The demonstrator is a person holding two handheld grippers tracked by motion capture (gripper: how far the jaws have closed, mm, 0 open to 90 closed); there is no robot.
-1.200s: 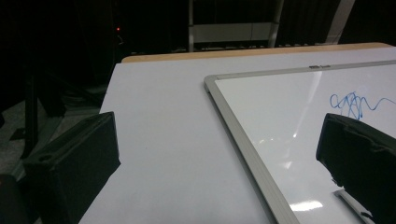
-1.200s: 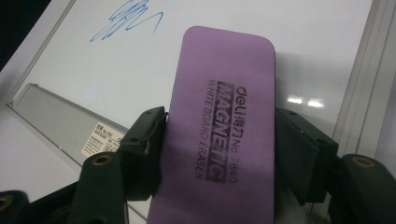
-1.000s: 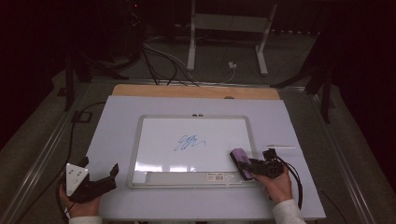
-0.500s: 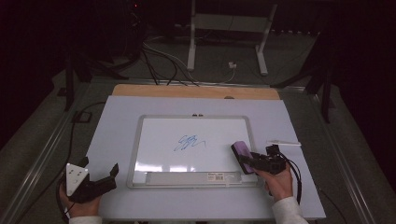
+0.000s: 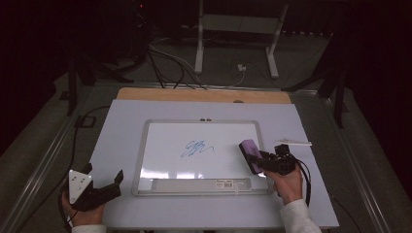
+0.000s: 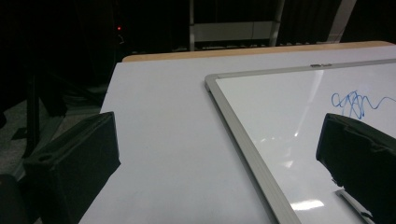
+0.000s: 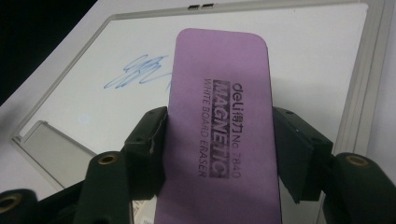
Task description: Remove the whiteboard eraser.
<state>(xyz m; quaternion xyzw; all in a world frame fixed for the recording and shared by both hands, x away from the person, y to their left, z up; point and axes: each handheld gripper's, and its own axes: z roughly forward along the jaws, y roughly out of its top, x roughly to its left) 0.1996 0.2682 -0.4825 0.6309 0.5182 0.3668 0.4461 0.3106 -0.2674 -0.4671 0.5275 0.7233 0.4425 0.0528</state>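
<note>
So on the right gripper [image 7: 219,140] we've got both pads [image 7: 149,140] squeezed against the long edges of the purple whiteboard eraser [image 7: 219,116] — it's a grip on the back half only, with most of the block sticking out past the jaws. From the high view the eraser [image 5: 250,155] sits over the right part of the whiteboard [image 5: 160,145], tilted and, as far as we can judge, a bit above the surface, with the blue scribble [image 5: 197,148] off to its left near the middle of the board. That overhang is our first worry: press the far end down to wipe and the block could pivot between the pads or slide out, since foam edges give. Second worry — if we come down tilted, just a corner touches and we smear a stripe through the ink instead of clearing it. Third, the board seems to lie loose on the white table [image 5: 121,126], so a firm sideways swipe might shove it toward the left. The left gripper [image 5: 104,187] hangs at the near left corner with its jaws spread and nothing between them, just off the frame, so it isn't pinning anything down. There's also a pale marker [image 5: 294,142] lying just right of the board, close to the right hand [image 5: 286,184] and its cable — a wide backswing could knock it off.
</note>
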